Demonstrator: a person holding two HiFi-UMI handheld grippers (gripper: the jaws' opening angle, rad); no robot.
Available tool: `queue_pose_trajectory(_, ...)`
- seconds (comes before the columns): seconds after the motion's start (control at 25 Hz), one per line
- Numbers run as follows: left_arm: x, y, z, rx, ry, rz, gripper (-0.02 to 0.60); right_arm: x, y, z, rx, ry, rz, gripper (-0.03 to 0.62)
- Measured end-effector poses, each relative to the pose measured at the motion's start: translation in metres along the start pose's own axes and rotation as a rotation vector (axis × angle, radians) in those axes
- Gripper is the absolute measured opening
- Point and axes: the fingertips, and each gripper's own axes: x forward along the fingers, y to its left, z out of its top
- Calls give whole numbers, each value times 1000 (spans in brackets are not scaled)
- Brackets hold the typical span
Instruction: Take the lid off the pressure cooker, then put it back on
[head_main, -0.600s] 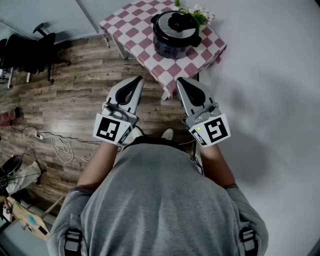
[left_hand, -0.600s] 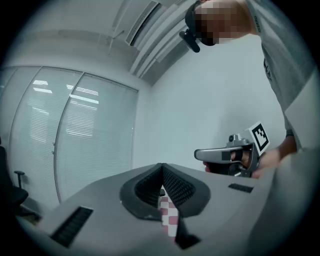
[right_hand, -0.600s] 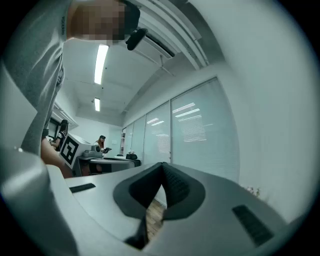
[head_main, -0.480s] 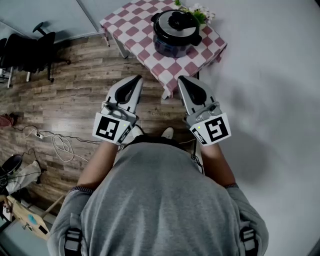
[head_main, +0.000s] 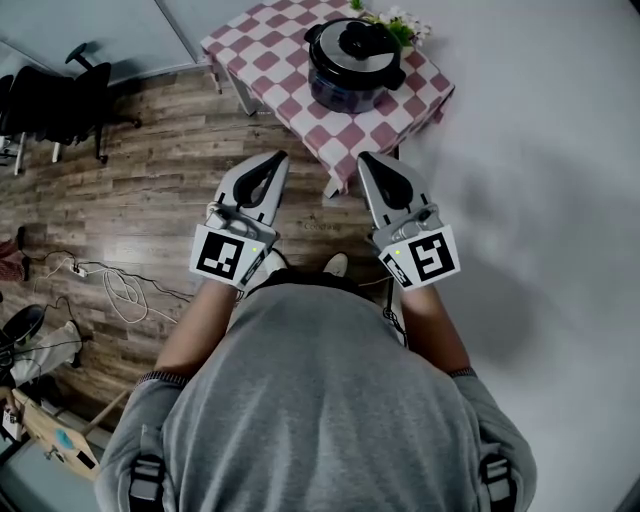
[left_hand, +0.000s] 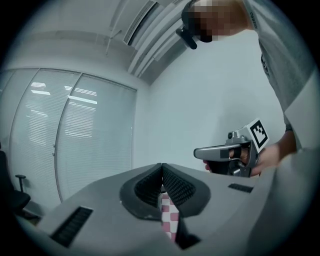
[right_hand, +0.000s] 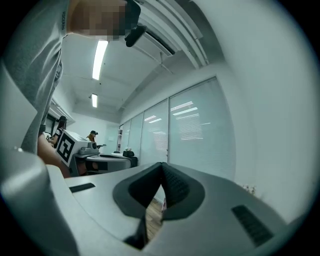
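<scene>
Well, dark round pressure cooker (head_main: 345, 93), lid (head_main: 358, 42) on

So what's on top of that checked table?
A dark pressure cooker stands on the checked table, its lid on, with a small bunch of flowers behind it. The lid covers the pot, so its inside cannot be seen.

The tablecloth (head_main: 265, 50) is checked pink and white — the pressure cooker (head_main: 340, 93) dark, its lid (head_main: 335, 57) silvery, the floor (head_main: 150, 180) brown wood.
</scene>
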Motion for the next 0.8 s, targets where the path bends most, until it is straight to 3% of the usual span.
queue_pose_trajectory(0.4, -7, -4, 2, 14, -26, -8, 25, -2, 10, -1, -7, 8, 19, 9)
queue_pose_trajectory(0.52, -10, -5, 5, 24, -30, -12, 78, -1, 17, 2, -16, -2, 36, 33)
queue_pose_trajectory(0.8, -10, -6, 6, 21, -41, -14, 246, 0, 21, 4, -16, 7, 65, 197)
